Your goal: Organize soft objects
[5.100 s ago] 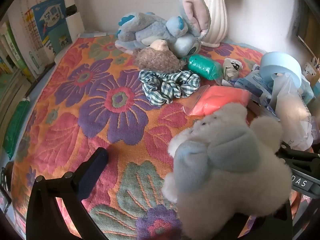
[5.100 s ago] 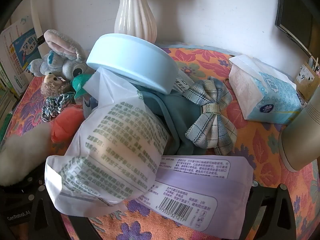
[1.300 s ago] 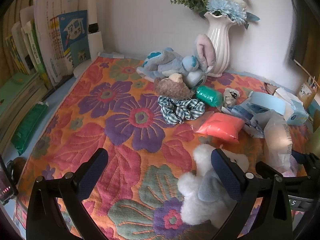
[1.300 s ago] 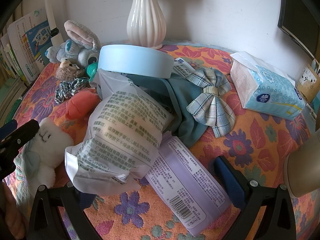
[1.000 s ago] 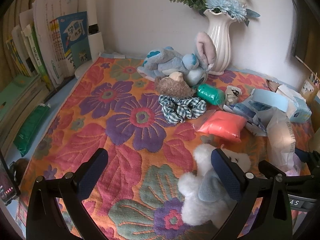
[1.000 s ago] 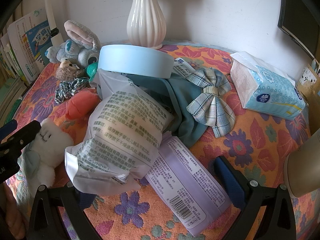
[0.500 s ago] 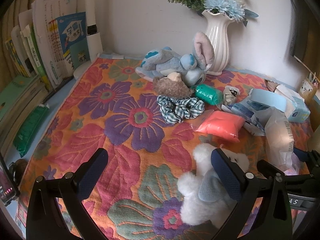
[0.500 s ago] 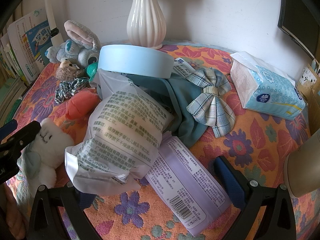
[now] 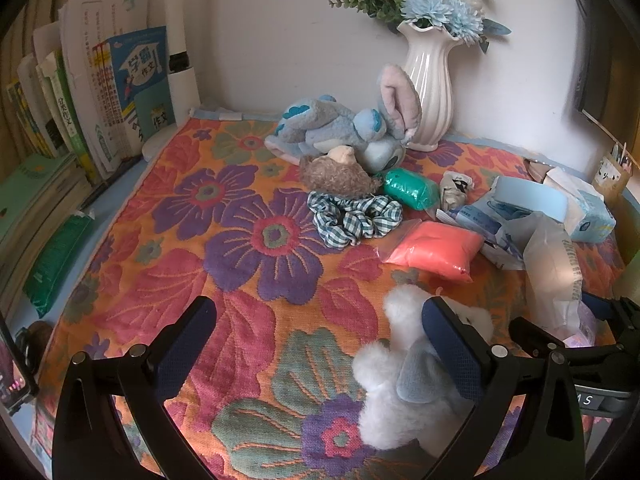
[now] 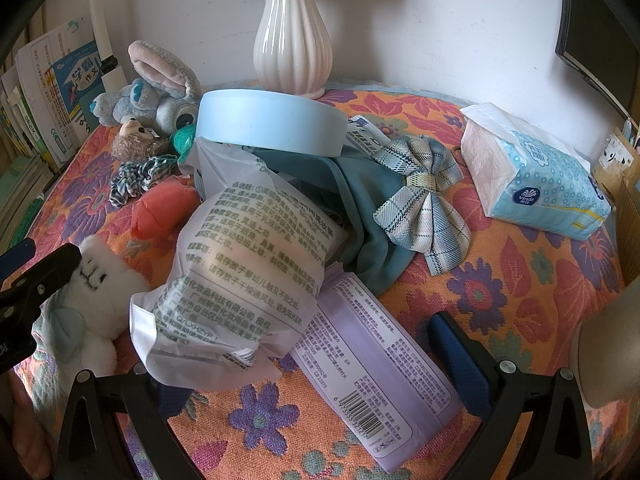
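On the near edge of the floral woven cloth we find the fluffy white plush bear with pale-blue felt ears, long axis running away from us, lying under the right finger of the left gripper, nearer than the right gripper. Both stand wide, holding nothing. The crinkly white packet lies between the right fingers.

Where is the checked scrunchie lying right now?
In the left wrist view, the checked scrunchie lies mid-cloth, just in front of the brown hedgehog plush and left of the coral pouch.
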Demonstrator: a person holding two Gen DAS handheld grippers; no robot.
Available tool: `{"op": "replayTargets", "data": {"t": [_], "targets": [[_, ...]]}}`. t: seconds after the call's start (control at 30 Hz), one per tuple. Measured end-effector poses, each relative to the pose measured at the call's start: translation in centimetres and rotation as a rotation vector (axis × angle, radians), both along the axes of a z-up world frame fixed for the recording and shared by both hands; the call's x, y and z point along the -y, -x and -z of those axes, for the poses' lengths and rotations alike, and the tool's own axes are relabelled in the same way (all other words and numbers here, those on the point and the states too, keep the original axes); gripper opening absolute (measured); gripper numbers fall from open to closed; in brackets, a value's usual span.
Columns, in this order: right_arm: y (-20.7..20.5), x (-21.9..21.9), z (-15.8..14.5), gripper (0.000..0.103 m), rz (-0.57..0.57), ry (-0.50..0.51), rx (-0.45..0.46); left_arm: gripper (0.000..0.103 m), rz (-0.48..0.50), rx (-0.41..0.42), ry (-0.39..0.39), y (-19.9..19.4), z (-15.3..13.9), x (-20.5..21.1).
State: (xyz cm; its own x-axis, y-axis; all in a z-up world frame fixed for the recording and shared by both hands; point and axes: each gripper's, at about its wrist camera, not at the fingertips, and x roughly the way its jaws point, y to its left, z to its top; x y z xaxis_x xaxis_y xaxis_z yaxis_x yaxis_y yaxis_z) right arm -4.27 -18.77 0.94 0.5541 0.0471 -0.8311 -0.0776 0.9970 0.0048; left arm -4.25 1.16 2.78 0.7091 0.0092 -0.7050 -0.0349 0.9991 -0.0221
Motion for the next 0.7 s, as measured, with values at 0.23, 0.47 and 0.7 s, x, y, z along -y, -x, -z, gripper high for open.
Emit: {"op": "replayTargets", "data": {"t": [0.23,0.47,0.7], "targets": [[-0.04,0.04,0.03,0.103,0.0,0.0,0.0,0.103,-0.002,-0.003,-0.001,-0.04,0.04,0.03],[0.02,-0.02,-0.01,0.103,0.0,0.0,0.0,0.103,0.008,-0.006,0.022,-0.11,0.03,-0.33],[0.01,-0.03,-0.08,0.103,0.0,0.001,0.0,0.102,0.015,0.014,0.065,0.27,-0.2,-0.79]]}}
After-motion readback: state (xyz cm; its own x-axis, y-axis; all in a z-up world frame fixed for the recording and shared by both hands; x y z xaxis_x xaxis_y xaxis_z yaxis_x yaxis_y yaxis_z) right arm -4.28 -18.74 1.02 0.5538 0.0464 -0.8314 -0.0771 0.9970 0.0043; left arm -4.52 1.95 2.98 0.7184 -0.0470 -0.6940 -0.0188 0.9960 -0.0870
